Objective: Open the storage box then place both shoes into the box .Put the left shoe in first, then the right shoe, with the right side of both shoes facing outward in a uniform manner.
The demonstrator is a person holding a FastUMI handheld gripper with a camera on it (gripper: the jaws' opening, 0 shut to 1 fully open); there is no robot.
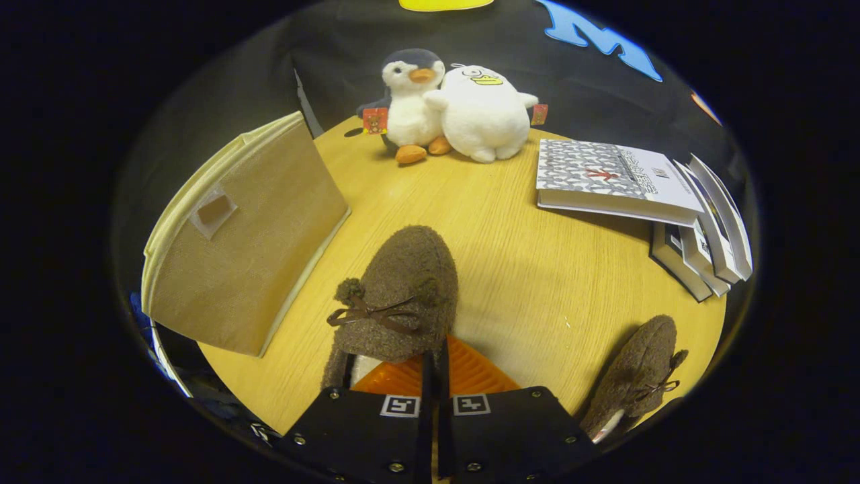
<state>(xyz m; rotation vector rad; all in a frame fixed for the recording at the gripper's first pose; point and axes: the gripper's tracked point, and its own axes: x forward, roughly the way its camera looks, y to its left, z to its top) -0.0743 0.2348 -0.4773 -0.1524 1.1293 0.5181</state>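
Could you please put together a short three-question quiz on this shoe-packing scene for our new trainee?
1. True or false: the gripper has its fingers closed together at the heel opening of the fuzzy brown slipper with a bow.
2. Which thing stands beside that slipper, on the side away from the books?
A. the beige fabric storage box
B. the plush penguin
C. the round white plush duck
3. Fill in: the second fuzzy brown slipper lies on the round wooden table below the stack of ____.

Key: 1 true; 2 A; 3 books.
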